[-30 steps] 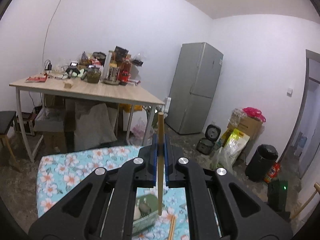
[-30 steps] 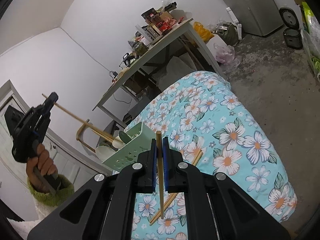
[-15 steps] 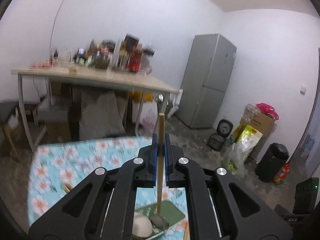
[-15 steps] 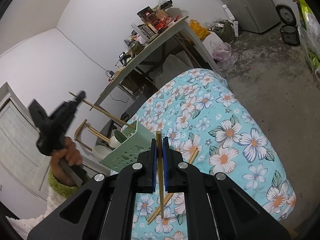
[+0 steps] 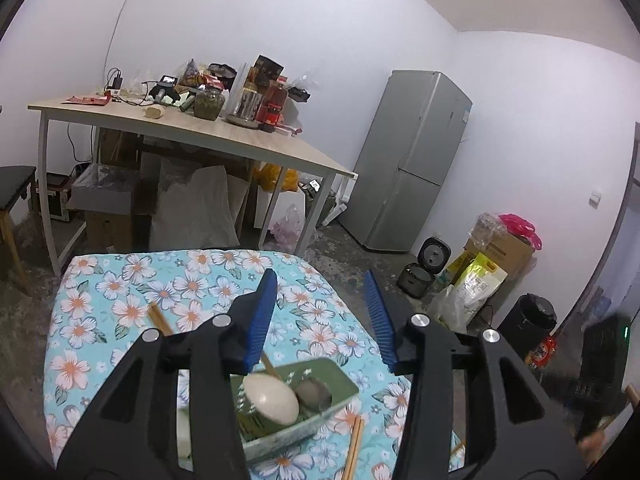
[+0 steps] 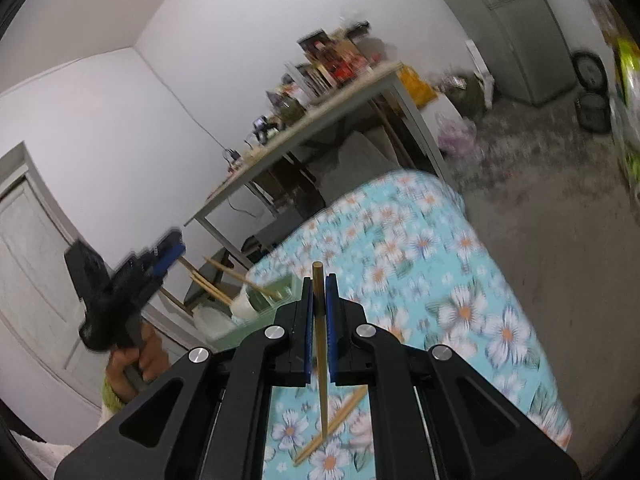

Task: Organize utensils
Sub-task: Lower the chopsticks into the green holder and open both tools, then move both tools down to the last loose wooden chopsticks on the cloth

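Observation:
My left gripper [image 5: 319, 276] hangs just above the green utensil holder [image 5: 340, 378]. Its jaws are opening, and nothing is between the blue pads. In the holder lie a white spoon [image 5: 272, 398], a dark spoon [image 5: 314, 392] and a chopstick [image 5: 270, 366] that leans out to the left. My right gripper [image 6: 319, 280] is shut on a wooden chopstick [image 6: 321, 360], held upright over the floral cloth [image 6: 440, 280]. The right wrist view shows the left gripper [image 6: 168, 256] in a hand, beside the holder [image 6: 240, 334] with chopsticks [image 6: 224, 280] sticking out.
Loose chopsticks lie on the cloth [image 5: 158, 318], [image 5: 354, 448], [image 6: 336, 424]. Behind stands a wooden table [image 5: 192, 128] crowded with jars and boxes. A grey fridge [image 5: 412, 160], rice cookers [image 5: 424, 268], bags and a black bin [image 5: 532, 320] line the right wall.
My left gripper sank towards the holder and opened, and its chopstick dropped into the holder. The right gripper rose a little, still shut on its chopstick.

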Demonstrator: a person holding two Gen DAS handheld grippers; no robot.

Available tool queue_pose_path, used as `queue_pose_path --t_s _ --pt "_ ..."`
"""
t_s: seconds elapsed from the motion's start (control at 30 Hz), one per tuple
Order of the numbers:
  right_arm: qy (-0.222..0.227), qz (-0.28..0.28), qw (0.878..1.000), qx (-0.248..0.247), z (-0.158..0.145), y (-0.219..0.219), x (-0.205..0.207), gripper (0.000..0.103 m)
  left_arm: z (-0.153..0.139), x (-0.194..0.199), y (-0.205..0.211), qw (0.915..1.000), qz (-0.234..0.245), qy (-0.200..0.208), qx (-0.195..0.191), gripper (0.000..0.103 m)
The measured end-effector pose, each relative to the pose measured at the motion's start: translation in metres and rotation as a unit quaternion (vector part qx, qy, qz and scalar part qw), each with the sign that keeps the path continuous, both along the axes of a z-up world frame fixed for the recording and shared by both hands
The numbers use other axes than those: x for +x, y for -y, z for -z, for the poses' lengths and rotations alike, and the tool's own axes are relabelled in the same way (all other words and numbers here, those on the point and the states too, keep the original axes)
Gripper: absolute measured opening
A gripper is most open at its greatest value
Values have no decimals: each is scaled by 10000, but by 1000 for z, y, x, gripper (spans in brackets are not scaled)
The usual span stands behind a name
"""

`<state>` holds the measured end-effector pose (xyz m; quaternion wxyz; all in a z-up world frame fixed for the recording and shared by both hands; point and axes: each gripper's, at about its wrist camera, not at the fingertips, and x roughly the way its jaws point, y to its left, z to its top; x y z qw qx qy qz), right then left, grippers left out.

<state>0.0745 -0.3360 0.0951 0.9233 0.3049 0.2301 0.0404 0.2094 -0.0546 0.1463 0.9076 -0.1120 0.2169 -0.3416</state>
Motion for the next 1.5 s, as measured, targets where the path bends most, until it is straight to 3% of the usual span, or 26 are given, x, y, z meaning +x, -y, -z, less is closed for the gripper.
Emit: queue_pose_path --t_s 0.2,0.4,0.6,0.8,1.13,1.33,1.37,1.4,1.43,1.47,1.5 --pt "655 41 9965 -512 -57 -1 7 6 14 -30 -28 10000 -77 -53 -16 47" --pt "1237 22 9883 -891 -104 -12 23 6 49 -62 -41 9990 -97 -127 412 51" --pt "1457 -115 9834 -1079 -124 -30 58 6 105 -84 -35 9936 69 -648 918 51" --pt "1451 -175 9829 -1119 -125 -40 88 6 131 -92 -38 9904 164 -945 996 51" --pt "1173 -267 9843 -1295 -96 -63 130 6 136 -95 -41 9900 167 -985 1001 51" --pt "508 -581 9891 -1251 -54 -75 156 8 137 -91 -43 9893 144 -1075 973 51" --pt "317 -664 9896 -1239 -47 -76 160 15 138 -91 -43 9892 139 -1084 973 51" --pt "113 -718 9897 -1236 -41 -76 164 34 138 -91 -43 9891 138 -1096 972 51" --pt "53 -707 9900 -1217 -37 -74 162 44 139 -90 -43 9890 140 -1104 975 51" --pt "60 -680 9907 -1176 -36 -72 160 52 139 -89 -43 9888 141 -1118 979 51" --pt "110 -654 9913 -1140 -35 -69 156 52 140 -89 -43 9887 146 -1128 980 51"
